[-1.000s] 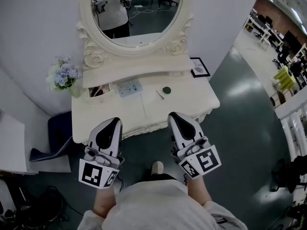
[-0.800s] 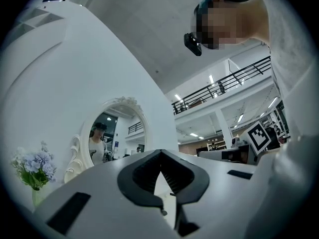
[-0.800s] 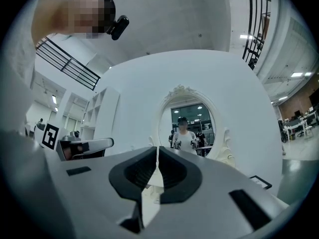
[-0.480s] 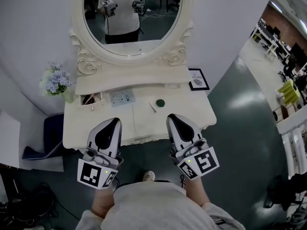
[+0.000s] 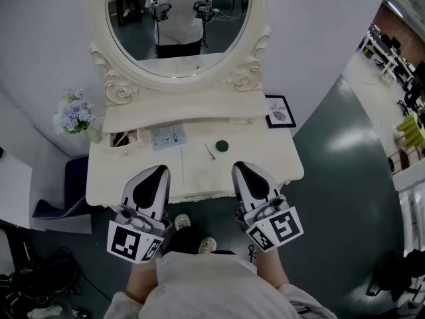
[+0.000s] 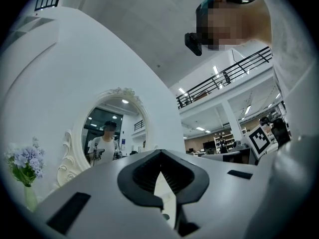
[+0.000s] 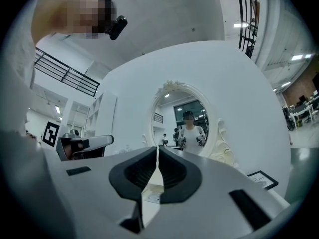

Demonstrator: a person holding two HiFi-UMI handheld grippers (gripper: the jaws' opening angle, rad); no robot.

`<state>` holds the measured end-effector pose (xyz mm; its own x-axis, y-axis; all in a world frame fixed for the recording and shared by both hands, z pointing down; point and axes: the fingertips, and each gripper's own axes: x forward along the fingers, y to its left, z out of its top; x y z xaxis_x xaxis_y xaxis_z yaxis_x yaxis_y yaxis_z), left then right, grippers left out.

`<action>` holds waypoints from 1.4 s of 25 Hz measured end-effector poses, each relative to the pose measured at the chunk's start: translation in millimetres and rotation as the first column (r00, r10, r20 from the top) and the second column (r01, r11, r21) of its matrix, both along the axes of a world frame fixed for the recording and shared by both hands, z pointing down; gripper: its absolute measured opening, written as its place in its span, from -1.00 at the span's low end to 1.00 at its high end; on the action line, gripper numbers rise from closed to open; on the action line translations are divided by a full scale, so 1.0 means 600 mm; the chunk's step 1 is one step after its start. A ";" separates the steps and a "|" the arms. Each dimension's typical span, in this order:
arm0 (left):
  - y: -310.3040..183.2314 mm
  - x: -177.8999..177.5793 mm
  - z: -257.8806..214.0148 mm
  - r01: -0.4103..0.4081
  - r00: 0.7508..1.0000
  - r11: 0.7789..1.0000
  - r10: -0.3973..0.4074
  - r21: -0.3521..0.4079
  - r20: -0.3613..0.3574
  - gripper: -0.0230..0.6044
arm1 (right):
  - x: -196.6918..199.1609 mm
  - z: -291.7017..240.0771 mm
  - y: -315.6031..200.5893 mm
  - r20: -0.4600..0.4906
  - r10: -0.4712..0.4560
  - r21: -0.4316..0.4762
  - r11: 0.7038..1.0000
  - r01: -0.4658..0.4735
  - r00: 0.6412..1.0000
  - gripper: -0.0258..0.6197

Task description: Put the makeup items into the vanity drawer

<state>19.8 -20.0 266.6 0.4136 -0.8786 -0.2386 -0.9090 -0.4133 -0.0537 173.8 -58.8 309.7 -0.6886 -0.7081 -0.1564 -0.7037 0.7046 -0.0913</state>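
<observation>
Left gripper (image 5: 158, 169) and right gripper (image 5: 242, 166) are both closed and empty at the vanity (image 5: 265, 158) front edge; compact (image 5: 222, 145) and pencil (image 5: 210, 151) lie mid-top; palette (image 5: 167, 137) sits rear left beside the open drawer (image 5: 126, 145); risk: the flat pencil skids from the jaws, or the small, part-filled drawer blocks the palette.

I see a cream-white vanity (image 5: 265, 161), lilac-blue flowers (image 5: 72, 113), a black-framed picture (image 5: 279, 111), and a small round item (image 5: 222, 145) that looks dark green from here.
</observation>
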 end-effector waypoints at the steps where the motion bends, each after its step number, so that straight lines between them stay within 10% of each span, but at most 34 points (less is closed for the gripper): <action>1: -0.007 0.004 0.003 -0.004 1.000 1.000 0.004 -0.007 0.005 -0.88 | 0.002 0.002 -0.006 0.003 0.001 -0.005 1.000 -0.001 1.000 -0.84; 35: -0.298 -0.055 0.028 -0.162 0.987 0.985 0.162 -0.051 -0.006 -0.88 | -0.050 0.106 -0.294 -0.196 0.133 -0.176 0.970 -0.169 0.971 -0.83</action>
<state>-13.3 -198.9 283.2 0.5511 -0.8111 -0.1960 -0.8299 -0.5573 -0.0272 143.9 -235.3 373.6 -0.5757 -0.8104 0.1091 -0.8177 0.5709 -0.0742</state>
